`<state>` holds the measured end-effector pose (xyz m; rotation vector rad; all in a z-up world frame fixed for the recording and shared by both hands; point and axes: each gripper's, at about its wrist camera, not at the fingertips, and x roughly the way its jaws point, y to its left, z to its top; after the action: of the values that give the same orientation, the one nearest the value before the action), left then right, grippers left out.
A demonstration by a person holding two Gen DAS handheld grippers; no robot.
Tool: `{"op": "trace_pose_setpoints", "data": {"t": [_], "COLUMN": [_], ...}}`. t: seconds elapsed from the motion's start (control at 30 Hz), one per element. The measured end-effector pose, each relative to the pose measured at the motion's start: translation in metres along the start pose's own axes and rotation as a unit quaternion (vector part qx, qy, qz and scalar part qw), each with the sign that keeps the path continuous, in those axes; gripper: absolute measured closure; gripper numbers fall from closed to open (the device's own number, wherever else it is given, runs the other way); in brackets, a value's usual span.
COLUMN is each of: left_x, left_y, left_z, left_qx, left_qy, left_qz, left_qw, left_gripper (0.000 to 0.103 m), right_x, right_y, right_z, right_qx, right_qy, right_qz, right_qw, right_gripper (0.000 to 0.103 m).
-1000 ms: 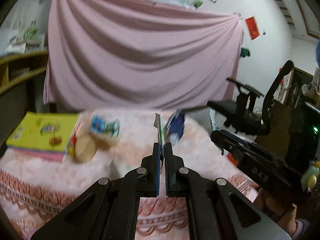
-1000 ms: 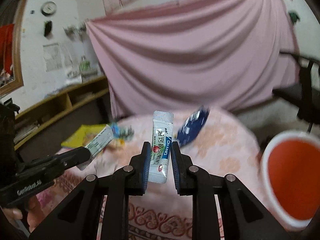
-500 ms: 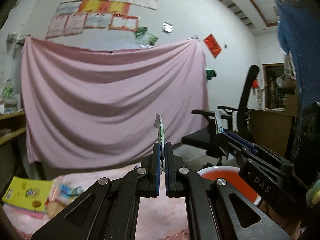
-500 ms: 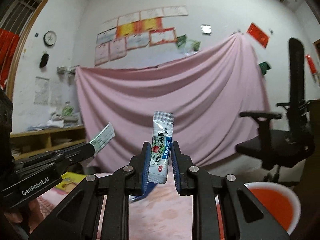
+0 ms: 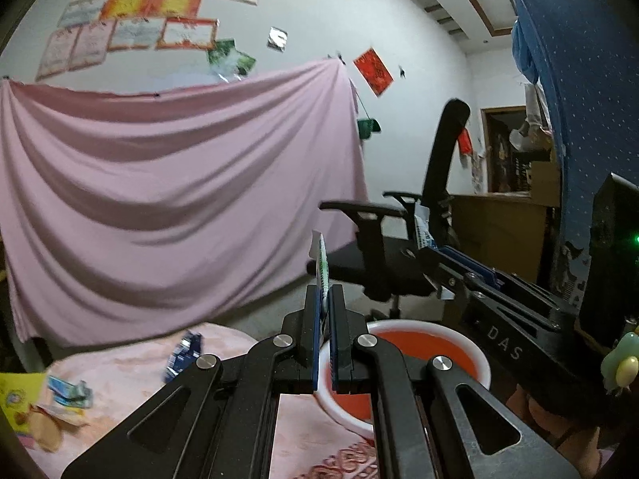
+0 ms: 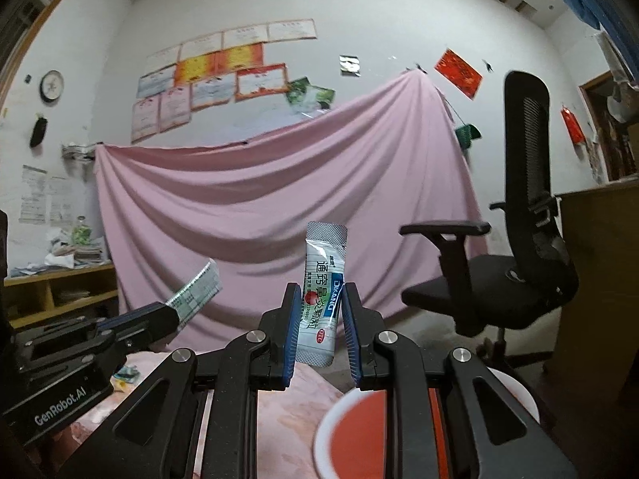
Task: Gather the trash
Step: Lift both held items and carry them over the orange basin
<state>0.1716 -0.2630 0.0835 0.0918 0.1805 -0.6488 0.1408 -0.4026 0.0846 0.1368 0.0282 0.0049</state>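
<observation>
Two sachets were held: left claw [image 5: 328, 311] pinched a flat packet [image 5: 322, 267]; right claw [image 6: 318, 319] gripped a medicine sachet [image 6: 322, 295], neither yet dropped into the red bin [image 5: 471, 353] at 5 o'clock; wrappers [image 5: 184, 355] were left on the bench [image 5: 127, 363].

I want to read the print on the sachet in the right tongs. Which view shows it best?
The right wrist view: the sachet faces the camera, print legible, between the right tongs. The left wrist view shows it small, edge-on, unreadable.
</observation>
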Motion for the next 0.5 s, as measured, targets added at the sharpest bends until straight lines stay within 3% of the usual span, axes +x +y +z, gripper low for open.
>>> {"op": "trace_pose_setpoints", "data": {"t": [0.5], "left_x": [0.068], "left_y": [-0.009], "left_z": [-0.002], "left_qx": [-0.056], "left_qy": [0.124], "left_qz": [-0.061], "left_qw": [0.9887], "left_gripper": [0.101], "right_x": [0.031], "right_y": [-0.045], "right_z": [-0.033], "right_qx": [0.060], "right_qy": [0.120], "right_qz": [-0.055], "right_qw": [0.989], "right_gripper": [0.084]}}
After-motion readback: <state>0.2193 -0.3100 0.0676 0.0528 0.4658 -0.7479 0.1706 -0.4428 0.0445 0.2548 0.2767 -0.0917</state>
